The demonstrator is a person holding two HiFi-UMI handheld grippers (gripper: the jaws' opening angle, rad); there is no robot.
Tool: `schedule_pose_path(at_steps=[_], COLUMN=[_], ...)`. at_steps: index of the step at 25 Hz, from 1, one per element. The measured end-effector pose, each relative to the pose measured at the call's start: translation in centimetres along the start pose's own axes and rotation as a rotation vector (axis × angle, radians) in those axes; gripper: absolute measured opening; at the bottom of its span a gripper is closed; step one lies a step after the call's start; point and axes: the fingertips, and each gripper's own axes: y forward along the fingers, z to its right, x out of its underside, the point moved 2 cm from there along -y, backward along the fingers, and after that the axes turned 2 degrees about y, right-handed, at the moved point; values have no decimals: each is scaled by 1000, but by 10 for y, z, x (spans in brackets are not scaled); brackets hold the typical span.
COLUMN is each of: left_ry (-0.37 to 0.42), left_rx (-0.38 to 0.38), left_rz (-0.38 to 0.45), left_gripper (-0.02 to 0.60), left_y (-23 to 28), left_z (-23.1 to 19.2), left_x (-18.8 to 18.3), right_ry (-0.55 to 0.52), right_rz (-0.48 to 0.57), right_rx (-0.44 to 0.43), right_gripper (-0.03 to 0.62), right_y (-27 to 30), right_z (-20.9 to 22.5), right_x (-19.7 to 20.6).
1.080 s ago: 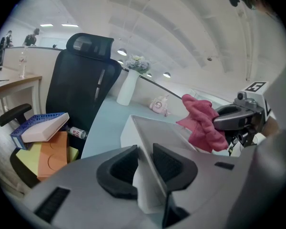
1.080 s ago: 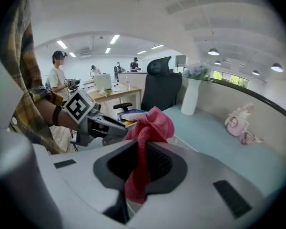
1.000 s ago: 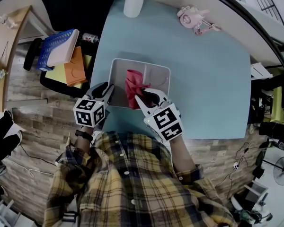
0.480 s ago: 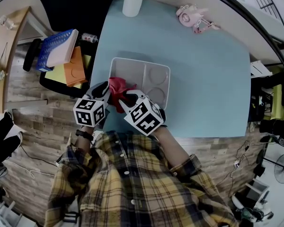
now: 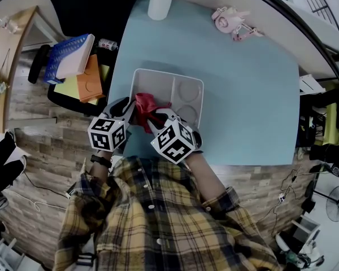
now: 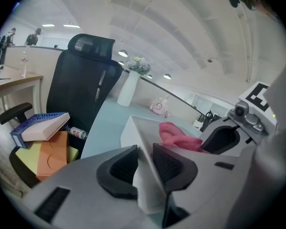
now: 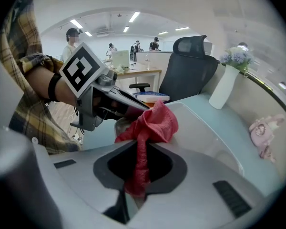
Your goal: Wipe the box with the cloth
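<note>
- While the left hand-held gripper (image 6: 144,162) clamps the near left wall of the box (image 5: 158,83), the right hand-held gripper (image 7: 140,163) pinches the red cloth (image 5: 145,103) inside that corner.
- Soft and limp, the cloth likely bunches; hold its gathered middle.
- Seemingly light and stiff, the box on the counter (image 5: 243,95) holds nothing else.

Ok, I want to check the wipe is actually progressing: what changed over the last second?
The right gripper, fingers shut on the cloth, swept it leftward across the box, from the middle to the near-left corner, beside the left gripper. Nothing was taken hold of or let go. The left gripper kept its grip on the box's wall, and the box did not move.
</note>
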Motion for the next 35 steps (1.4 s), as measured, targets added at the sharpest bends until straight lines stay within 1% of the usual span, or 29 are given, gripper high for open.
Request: schedule_pose_path(at_steps=[4, 10, 18, 21, 24, 32, 35], left_ry=[-3, 1, 4, 6, 5, 9, 5], left_rx=[-3, -7, -18, -17, -16, -12, -15], left_rz=[3, 3, -1, 1, 3, -1, -6], left_gripper=[98, 98, 97, 97, 97, 97, 97], left_y=[0, 0, 0, 0, -1, 0, 0], left_z=[-1, 1, 1, 1, 0, 0, 1], left_x=[0, -1, 0, -1, -1, -1, -1], right_ry=[23, 27, 45, 70, 122, 207, 221], right_rz=[-15, -30, -35, -60, -65, -74, -88], right_rx=[17, 54, 79, 119, 153, 238, 271], right_gripper=[54, 54, 54, 54, 54, 54, 54], right_y=[-10, -28, -47, -57, -66, -90, -99], right_z=[8, 20, 24, 32, 41, 59, 62], right_x=[14, 36, 54, 70, 87, 117, 125])
